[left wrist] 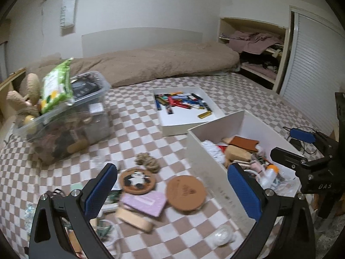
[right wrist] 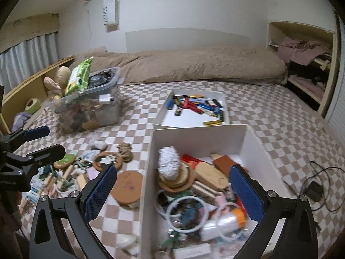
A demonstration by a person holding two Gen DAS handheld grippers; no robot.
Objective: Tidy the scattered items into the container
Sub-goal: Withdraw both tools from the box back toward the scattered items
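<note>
Loose items lie on the checked bedspread between my left gripper's (left wrist: pixel 172 185) open fingers: a round cork coaster (left wrist: pixel 186 191), a panda coaster (left wrist: pixel 138 180), a pink box (left wrist: pixel 146 201), a wooden block (left wrist: pixel 133 217) and a rope knot (left wrist: pixel 147 161). The white container box (left wrist: pixel 215 151) stands just right of them, partly filled. My right gripper (right wrist: pixel 172 183) hovers open over that box (right wrist: pixel 148 172), holding nothing, above a white yarn bundle (right wrist: pixel 169 164), rings (right wrist: pixel 187 213) and an orange-capped bottle (right wrist: pixel 226 222). The cork coaster (right wrist: pixel 127 186) sits left of the box wall. The left gripper (right wrist: pixel 43 142) shows at the left edge.
A clear plastic bin (left wrist: pixel 64 125) heaped with toys and a green packet stands at the back left. A shallow white tray (left wrist: pixel 185 108) of pens and batteries lies behind the box. A brown duvet (right wrist: pixel 204 67) crosses the bed's far side. A charger with cable (right wrist: pixel 314 190) lies right.
</note>
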